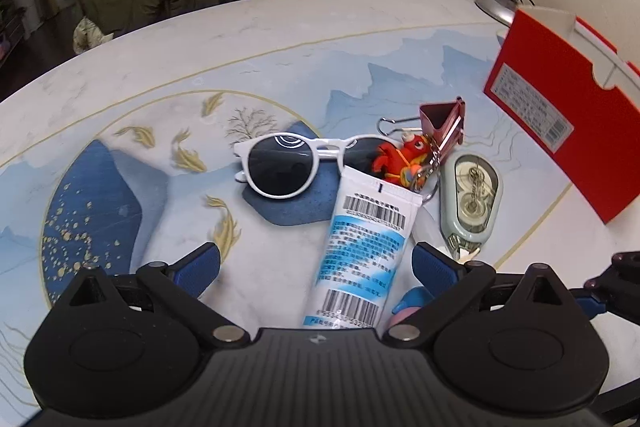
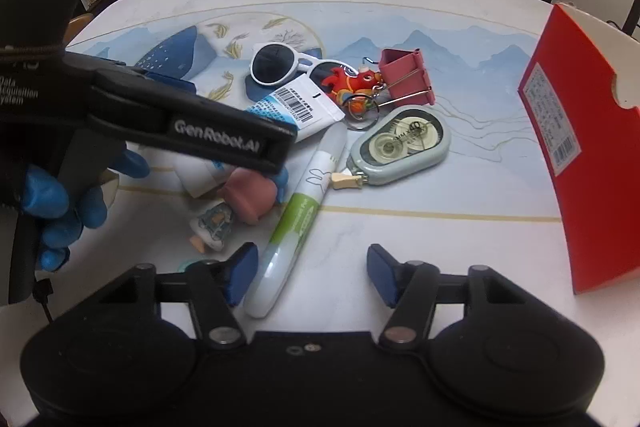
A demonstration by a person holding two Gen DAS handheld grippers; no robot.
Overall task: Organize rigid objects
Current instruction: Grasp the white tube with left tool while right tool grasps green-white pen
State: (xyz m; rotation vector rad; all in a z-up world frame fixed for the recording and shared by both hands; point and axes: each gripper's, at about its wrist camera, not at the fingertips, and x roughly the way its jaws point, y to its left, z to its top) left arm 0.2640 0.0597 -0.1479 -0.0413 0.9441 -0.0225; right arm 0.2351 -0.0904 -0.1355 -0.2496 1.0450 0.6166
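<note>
L wrist view: left gripper [image 1: 316, 263] jaws wide, nothing held, white tube [image 1: 362, 247] lying between pads w/o contact; soft, squashy, so take mid-body. White sunglasses [image 1: 286, 163] just beyond, fragile. R wrist view: right gripper [image 2: 310, 273] about half open, empty; marker pen [image 2: 298, 215] on table [image 2: 440, 235] beside its left pad, stiff, light, prob. rolls; pinch across barrel. Red box [image 2: 592, 147] stands right.

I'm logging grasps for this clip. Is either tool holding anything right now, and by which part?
Nothing is held. The left tool stands open astride the tube, pads clear of it. The right tool is open, with the pen beside its left finger.
</note>
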